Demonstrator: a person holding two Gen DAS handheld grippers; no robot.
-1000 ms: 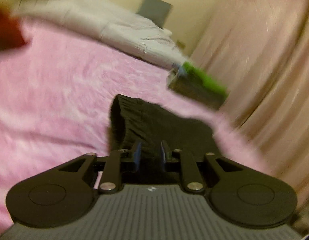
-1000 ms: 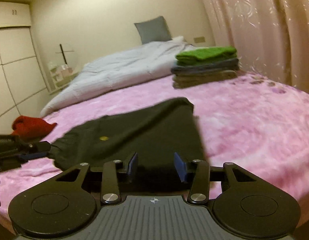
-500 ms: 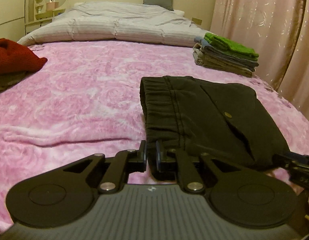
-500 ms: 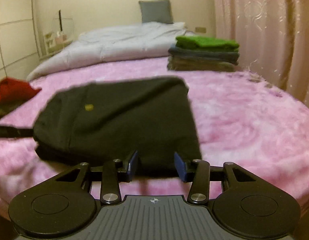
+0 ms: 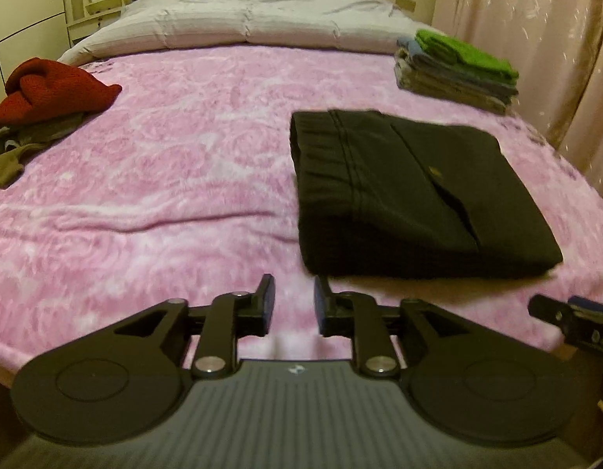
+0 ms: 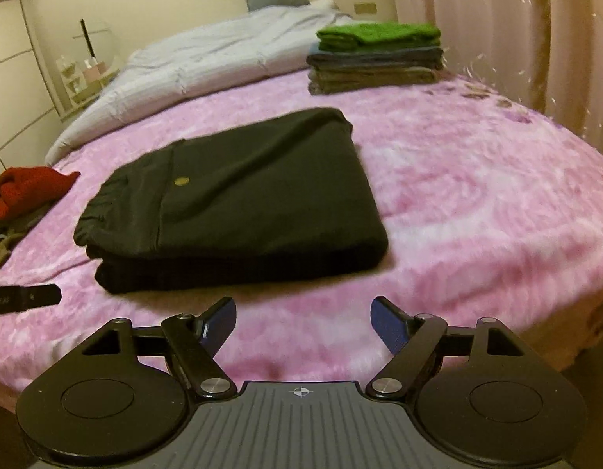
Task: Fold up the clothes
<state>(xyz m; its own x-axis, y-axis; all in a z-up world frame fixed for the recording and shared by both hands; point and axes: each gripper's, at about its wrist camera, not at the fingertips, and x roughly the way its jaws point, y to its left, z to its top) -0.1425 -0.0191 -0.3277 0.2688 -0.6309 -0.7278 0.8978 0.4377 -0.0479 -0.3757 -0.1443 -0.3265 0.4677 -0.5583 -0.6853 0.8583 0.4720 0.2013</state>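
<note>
My right gripper point(image 6: 303, 322) hangs wide open just short of the folded black pants point(image 6: 239, 199) on the pink blanket point(image 6: 477, 203).

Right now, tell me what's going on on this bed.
A person is folding clothes with a handheld gripper in each hand. The black folded garment lies flat on the pink blanket, and neither gripper holds it: the left gripper and right gripper are both open and empty, just short of its near edge. A finished stack of folded clothes sits farther back by the curtain. A red garment on an unfolded heap waits at the left.
</note>
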